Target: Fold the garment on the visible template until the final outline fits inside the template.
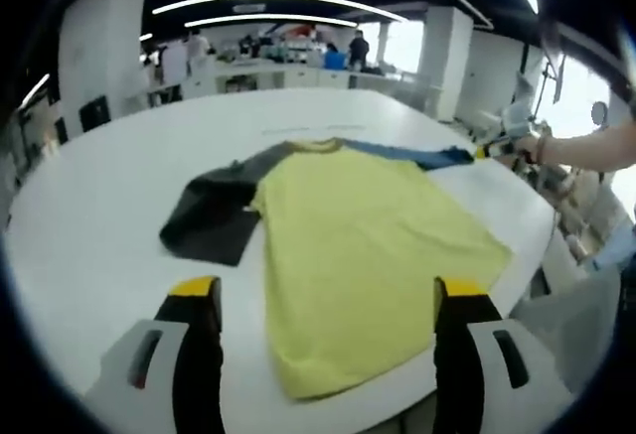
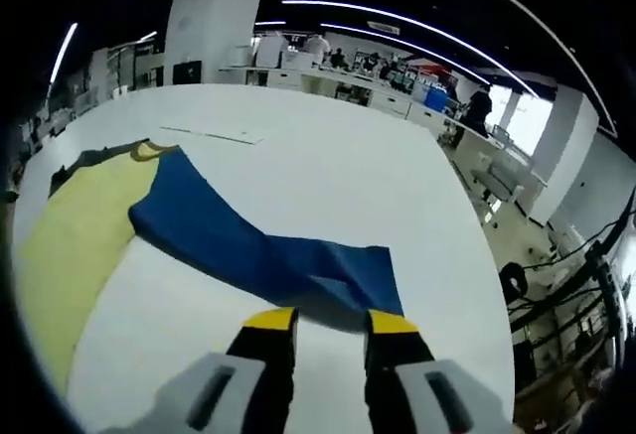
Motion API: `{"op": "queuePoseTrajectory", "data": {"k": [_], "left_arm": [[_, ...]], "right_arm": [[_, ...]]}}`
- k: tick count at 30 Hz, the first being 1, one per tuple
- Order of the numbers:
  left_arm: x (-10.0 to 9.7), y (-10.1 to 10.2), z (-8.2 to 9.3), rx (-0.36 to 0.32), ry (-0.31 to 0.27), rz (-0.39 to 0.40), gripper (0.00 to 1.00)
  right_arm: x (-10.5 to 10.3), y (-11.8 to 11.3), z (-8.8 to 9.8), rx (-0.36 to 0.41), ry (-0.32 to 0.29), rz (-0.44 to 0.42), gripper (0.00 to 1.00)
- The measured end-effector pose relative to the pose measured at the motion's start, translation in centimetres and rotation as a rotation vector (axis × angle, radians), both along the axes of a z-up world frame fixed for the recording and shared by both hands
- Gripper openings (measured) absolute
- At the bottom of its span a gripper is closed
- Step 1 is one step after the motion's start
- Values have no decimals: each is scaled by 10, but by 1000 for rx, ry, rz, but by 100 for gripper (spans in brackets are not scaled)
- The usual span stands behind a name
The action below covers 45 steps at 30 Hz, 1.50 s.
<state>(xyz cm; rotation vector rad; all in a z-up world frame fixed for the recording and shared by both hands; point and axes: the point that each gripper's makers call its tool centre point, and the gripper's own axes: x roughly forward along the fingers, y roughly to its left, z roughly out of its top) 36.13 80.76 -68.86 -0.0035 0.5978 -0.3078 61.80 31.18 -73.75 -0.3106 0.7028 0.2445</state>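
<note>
- My left gripper (image 1: 328, 300) hovers with wide jaws above the yellow shirt (image 1: 373, 255) on the white worktop (image 1: 89, 245).
- My right gripper (image 2: 333, 327) has narrow jaws at the blue sleeve (image 2: 258, 245) edge; grip I cannot tell.

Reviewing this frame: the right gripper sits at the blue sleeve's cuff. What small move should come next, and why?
Probably close the right gripper on the cuff of the blue sleeve and start lifting it toward the yellow body. Its fingers sit at the cuff edge with a narrow gap, and the sleeve lies stretched out flat on the white table, unfolded.
</note>
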Motion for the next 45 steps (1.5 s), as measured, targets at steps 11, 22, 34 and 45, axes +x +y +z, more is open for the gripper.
{"op": "queuePoseTrajectory", "data": {"k": [11, 22, 34, 45], "left_arm": [[-5, 2, -6, 17, 31, 18, 79], [-15, 11, -4, 17, 34, 46, 76], [-19, 16, -13, 40, 76, 63, 75], [-19, 14, -20, 31, 94, 57, 74]], "right_arm": [[5, -23, -24, -23, 36, -93, 9], [5, -27, -15, 13, 7, -114, 0], [-32, -11, 24, 47, 81, -61, 0], [9, -6, 56, -21, 72, -6, 0]]}}
